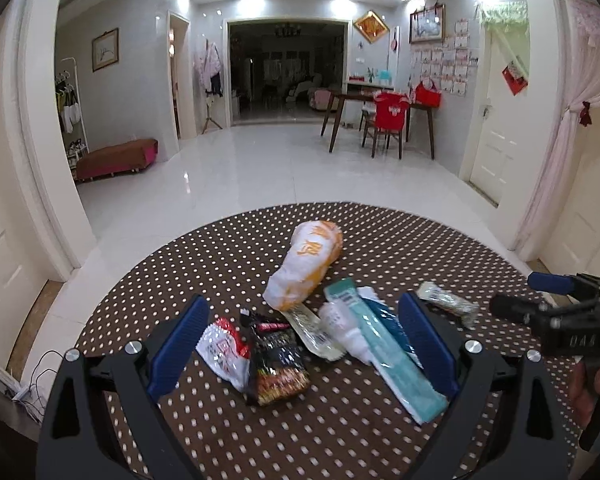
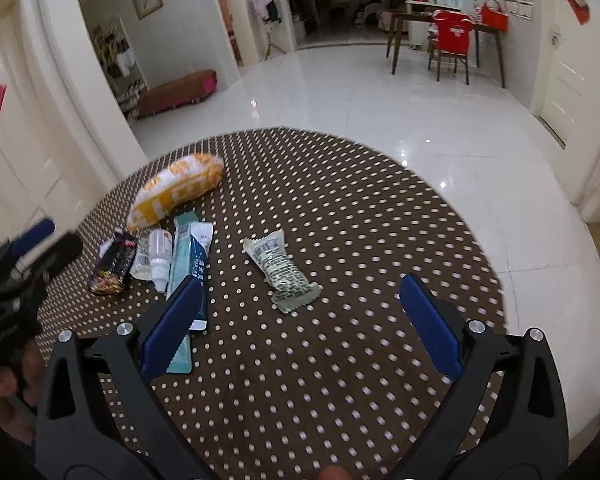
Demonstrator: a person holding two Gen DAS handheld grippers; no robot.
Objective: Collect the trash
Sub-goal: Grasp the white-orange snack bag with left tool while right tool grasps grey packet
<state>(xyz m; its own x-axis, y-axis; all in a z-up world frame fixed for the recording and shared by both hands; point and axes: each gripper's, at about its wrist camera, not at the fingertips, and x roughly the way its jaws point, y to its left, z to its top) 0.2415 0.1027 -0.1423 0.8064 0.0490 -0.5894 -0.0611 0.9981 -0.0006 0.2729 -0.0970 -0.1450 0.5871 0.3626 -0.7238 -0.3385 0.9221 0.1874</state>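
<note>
Polka-dot table [image 1: 228,264] carries scattered wrappers; left gripper [image 1: 302,314] and right gripper [image 2: 300,298] hover, jaws spread, above teal packet [image 1: 388,344] and grey wrapper [image 2: 282,266].

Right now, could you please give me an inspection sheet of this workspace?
Surface: round table under a brown polka-dot cloth.
Job's things: orange-and-white bag; red-and-white wrapper; black snack packet; clear sachet; small white bottle; teal carton; blue toothpaste box; grey-green wrapper, lying apart from the cluster.
Clutter: nothing seen beyond the trash.
Grippers: left gripper open, over the cluster, holding nothing; right gripper open, empty, near the grey-green wrapper.
Cables: wires and a power strip on the floor.
Surroundings: tiled floor, wooden dining table, bench.
</note>
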